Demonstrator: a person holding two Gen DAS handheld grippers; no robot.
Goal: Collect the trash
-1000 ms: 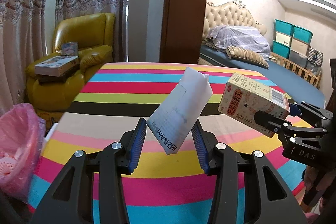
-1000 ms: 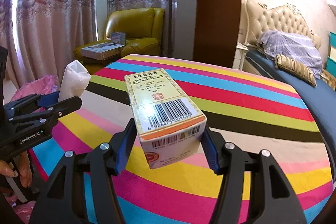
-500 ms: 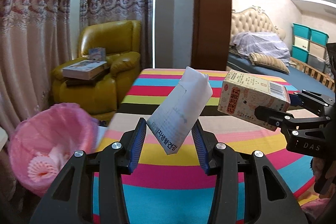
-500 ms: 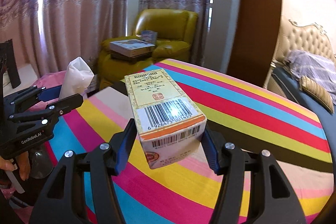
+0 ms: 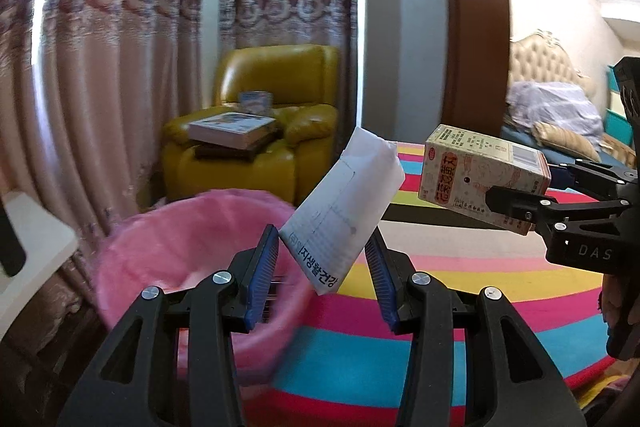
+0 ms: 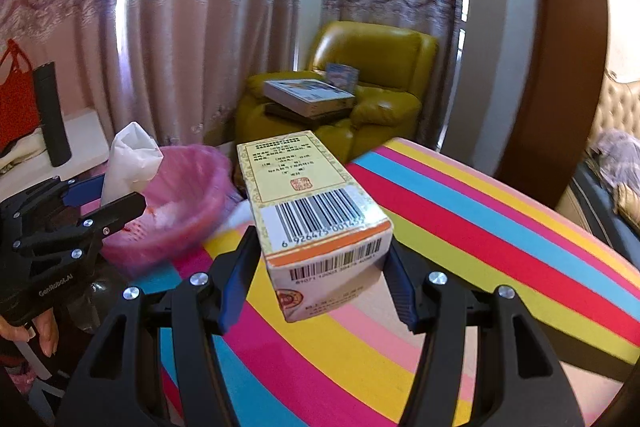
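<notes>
The left tongs (image 5: 322,281) were closed on a white paper packet (image 5: 342,215); the packet stood tilted, its printed lower edge between the blue pads (image 5: 262,277) and its folded top leaning up and to the right. The right tongs (image 6: 320,277) were clamped on a cardboard carton (image 6: 310,199); the carton lay lengthwise between the pads, its barcode face upward and its far end pointing away from the camera. In the left wrist view the same carton (image 5: 482,173) was seen from the side, held clear above the striped bench (image 5: 440,311), just to the right of the packet and apart from it. In the right wrist view the packet (image 6: 130,161) showed as a white shape rising from the left tongs (image 6: 106,195) at the left edge; a hand (image 6: 42,327) gripped that tool from below.

A bin lined with a pink bag (image 5: 180,251) stood beside the near-left edge of the bench; the left tongs hung partly in front of its opening; pale contents lay inside, blurred. In the right wrist view the bin (image 6: 184,203) sat between the left tongs and the carton, lower than both.

Behind the bin stood a yellow armchair (image 5: 276,115) with books (image 5: 234,129) stacked on its seat; patterned curtains (image 5: 140,47) hung behind it; a bed (image 5: 560,119) showed at the far right.
</notes>
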